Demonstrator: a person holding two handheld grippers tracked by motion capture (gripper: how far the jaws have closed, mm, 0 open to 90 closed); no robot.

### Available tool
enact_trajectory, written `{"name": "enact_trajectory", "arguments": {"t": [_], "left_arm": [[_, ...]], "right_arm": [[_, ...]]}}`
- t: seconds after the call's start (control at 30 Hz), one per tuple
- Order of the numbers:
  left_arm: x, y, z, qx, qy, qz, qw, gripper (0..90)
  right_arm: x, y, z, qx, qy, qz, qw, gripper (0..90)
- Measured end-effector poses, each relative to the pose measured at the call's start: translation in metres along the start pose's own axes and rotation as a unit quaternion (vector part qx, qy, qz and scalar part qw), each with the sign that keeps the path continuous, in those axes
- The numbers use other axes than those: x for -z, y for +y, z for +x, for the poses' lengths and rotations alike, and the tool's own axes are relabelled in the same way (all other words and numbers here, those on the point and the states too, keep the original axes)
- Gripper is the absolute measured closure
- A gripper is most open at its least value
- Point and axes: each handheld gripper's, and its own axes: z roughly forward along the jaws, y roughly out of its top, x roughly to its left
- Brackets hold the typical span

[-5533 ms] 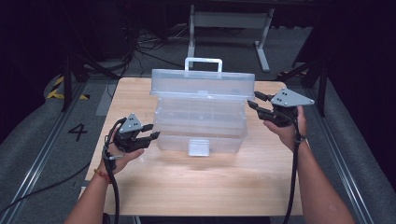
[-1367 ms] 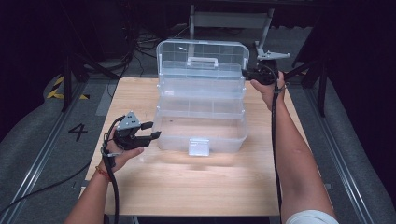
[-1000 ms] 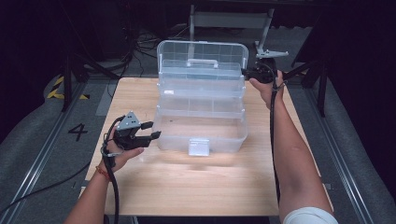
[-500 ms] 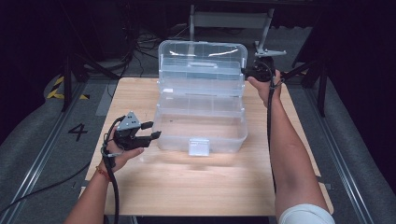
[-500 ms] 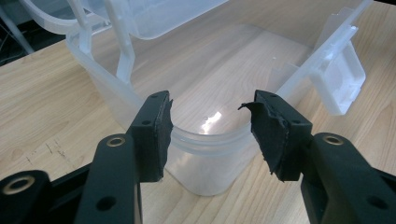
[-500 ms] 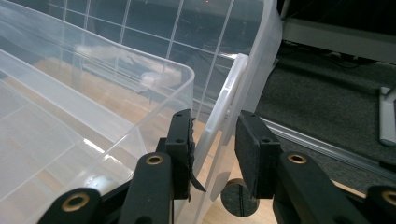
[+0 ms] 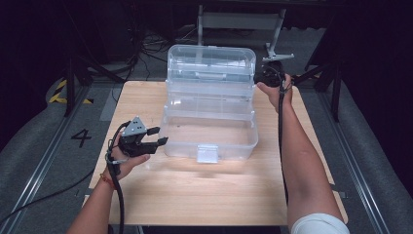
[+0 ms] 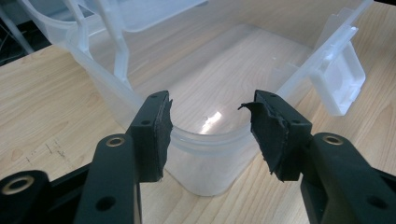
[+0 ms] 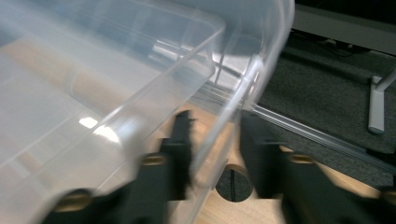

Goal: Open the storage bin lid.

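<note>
My right claw (image 7: 259, 78) is closed on the right edge of the raised clear plastic lid (image 7: 211, 66) of the see-through plastic toolbox (image 7: 209, 131), at the far side of the light wooden table (image 7: 195, 195). In the right gripper view the lid's thin wall (image 9: 224, 121) runs up between my two black jaws; the frame is blurred there, yet the wall sits right at the pads, and those jaws have just been closing on it. The lid stands upright, hinged back, with its handle side facing me.

My left claw (image 7: 157, 137) is half open and holds nothing. It waits just beside the near left corner of the box's lower tub. In the left gripper view the rounded clear corner (image 8: 205, 140) lies ahead of my worn black pads (image 8: 161, 130), between them but apart from both. The white latch tab (image 8: 338, 84) hangs off the front wall to the right of that claw.
</note>
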Motion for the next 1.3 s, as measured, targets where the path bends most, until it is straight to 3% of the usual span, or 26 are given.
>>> {"name": "enact_trajectory", "arguments": {"t": [0.07,0.1,0.27,0.77,0.93,1.2,1.3], "left_arm": [[0.000,0.000,0.000,0.000,0.000,0.001,1.0000,48.6],[0.000,-0.001,0.000,0.003,0.000,0.005,1.0000,50.6],[0.000,-0.001,0.001,0.001,-0.001,0.005,1.0000,49.2],[0.002,-0.001,-0.002,-0.001,0.006,0.009,0.9999,51.3],[0.003,-0.002,-0.004,-0.001,0.012,0.017,0.9998,51.5],[0.003,-0.002,-0.009,-0.013,0.019,0.035,0.9991,51.3],[0.003,0.000,-0.013,-0.028,0.028,0.049,0.9980,50.9]], "right_arm": [[-0.001,-0.004,-0.003,-0.013,-0.007,0.000,0.9999,70.1],[-0.002,-0.007,-0.006,-0.026,0.011,-0.006,0.9996,69.2],[-0.002,-0.013,-0.007,-0.026,0.018,-0.005,0.9995,69.1],[0.010,-0.012,0.003,0.014,0.015,0.003,0.9998,59.3],[0.023,-0.011,0.006,0.035,0.009,0.001,0.9993,57.2],[0.046,-0.014,0.009,0.053,0.022,-0.010,0.9983,55.2],[0.060,-0.018,0.011,0.062,0.026,-0.016,0.9976,53.8]]}}
